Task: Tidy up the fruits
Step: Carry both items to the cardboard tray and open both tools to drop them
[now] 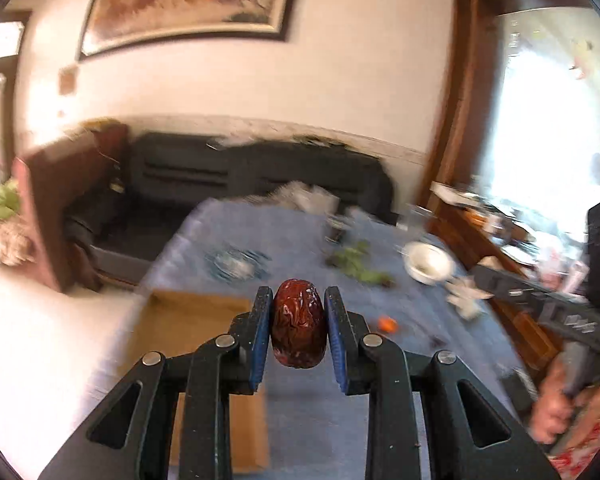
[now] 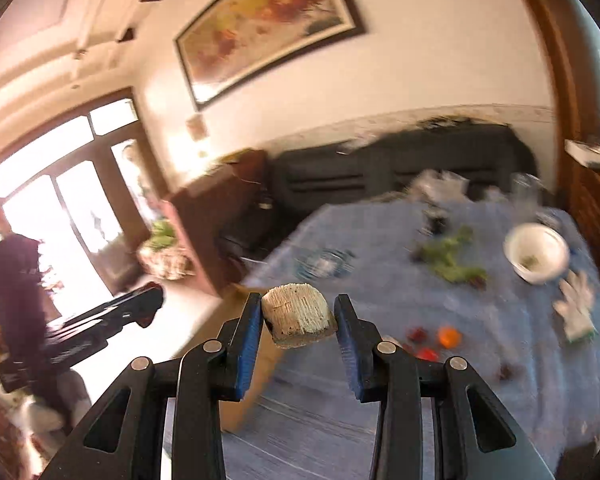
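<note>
Left fingers (image 1: 298, 330) pinch a red date (image 1: 299, 326), pointing slightly downward.

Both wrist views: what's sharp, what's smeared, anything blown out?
Left wrist view: left gripper and its red date are sharp; blue tablecloth and white bowl are motion-smeared; right-hand window blown out. Right wrist view: right gripper and pale ridged piece crisp; table smeared; left-hand doorway overexposed; fisheye bends the edges.
</note>
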`<state>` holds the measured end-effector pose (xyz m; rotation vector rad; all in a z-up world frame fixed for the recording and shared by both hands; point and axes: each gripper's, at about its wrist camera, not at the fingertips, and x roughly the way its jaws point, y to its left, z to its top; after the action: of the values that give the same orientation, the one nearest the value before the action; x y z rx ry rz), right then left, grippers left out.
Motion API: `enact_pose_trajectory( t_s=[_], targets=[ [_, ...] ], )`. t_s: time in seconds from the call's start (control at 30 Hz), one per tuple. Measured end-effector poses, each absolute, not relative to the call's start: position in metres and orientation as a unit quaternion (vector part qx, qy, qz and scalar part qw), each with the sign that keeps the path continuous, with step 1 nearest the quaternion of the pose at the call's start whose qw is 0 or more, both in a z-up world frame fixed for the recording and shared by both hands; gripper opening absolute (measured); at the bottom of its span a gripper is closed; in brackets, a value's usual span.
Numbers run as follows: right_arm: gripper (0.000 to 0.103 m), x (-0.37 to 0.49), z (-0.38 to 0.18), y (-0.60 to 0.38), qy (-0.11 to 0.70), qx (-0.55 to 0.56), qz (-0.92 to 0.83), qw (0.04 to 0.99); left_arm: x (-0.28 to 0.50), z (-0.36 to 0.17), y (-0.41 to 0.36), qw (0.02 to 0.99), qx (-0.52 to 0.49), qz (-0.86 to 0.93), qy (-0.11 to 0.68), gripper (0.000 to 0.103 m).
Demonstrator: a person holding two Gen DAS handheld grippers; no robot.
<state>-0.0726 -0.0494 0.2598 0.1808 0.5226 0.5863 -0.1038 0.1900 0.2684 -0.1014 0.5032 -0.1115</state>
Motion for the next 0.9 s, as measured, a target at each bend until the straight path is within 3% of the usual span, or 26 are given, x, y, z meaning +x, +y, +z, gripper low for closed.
enact_pose_trajectory(
  t_s=[0.1, 0.2, 0.5, 0.9],
  targets=[
    [0.040, -0.038, 0.273, -0.011, 0.262, 0.084, 0.307, 0.911, -0.074, 0.280, 0.218, 0.965, -0.037, -0.003, 0.259, 0.026],
    [0.040, 0.000, 0.246, 0.029, 0.289, 0.080, 0.316, 0.900, -0.033, 0.267, 0.244, 0.958, -0.018, 0.050, 0.282, 0.026],
    [0.040, 0.086, 0.091, 0.122, 0.407, 0.064, 0.329, 0.850, 0.075, 0.140, 0.299, 0.918, -0.078, 0.067, 0.384, 0.026],
    [0.041, 0.124, 0.029, 0.160, 0.443, 0.016, 0.306, 0.842, 0.130, 0.056, 0.306, 0.883, -0.094, 0.061, 0.456, 0.026]
  ],
)
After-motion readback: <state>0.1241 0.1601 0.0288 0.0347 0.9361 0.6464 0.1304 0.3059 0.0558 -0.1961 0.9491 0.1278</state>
